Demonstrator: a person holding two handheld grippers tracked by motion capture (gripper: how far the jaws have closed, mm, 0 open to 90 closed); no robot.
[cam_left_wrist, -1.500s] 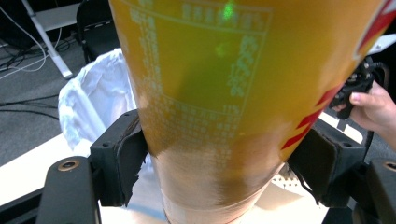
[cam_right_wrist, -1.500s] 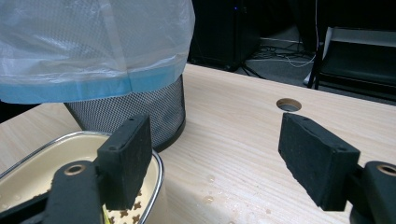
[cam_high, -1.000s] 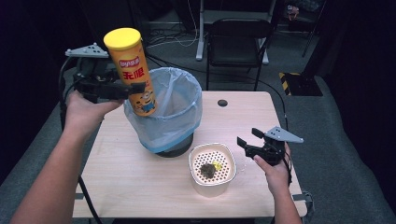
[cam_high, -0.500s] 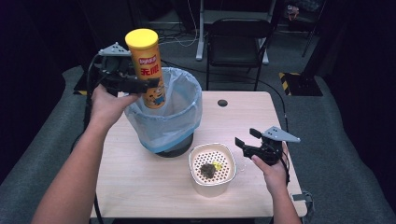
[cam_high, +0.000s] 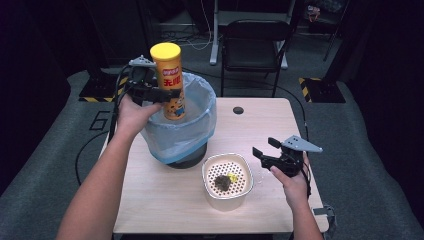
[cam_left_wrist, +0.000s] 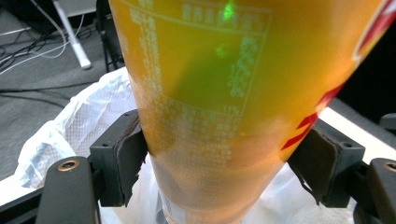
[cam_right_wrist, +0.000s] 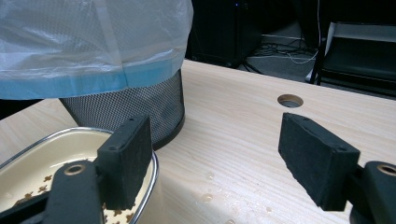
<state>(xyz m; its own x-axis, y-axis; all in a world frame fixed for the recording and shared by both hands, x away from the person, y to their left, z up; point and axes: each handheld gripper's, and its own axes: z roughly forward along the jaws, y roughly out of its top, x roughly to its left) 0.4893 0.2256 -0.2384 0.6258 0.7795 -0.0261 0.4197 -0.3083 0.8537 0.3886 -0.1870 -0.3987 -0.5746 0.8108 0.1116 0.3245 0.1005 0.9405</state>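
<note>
step: bin the crisp can (cam_high: 168, 80) | left gripper (cam_high: 159, 95) jaws clamped on can; right gripper (cam_high: 265, 157) jaws apart, empty | advice: centre it over the lined wastebasket (cam_high: 192, 131), likely lower before release

A yellow canister (cam_left_wrist: 219, 107) dominates the frame's centre, clamped at both sides by the left hand-held gripper (cam_left_wrist: 219, 168). White bin liner (cam_left_wrist: 79, 126) sits at lower left behind it.

Red Chinese characters "无限" on the yellow can (cam_high: 169, 82); a "6" on the floor mat (cam_high: 98, 121).
</note>
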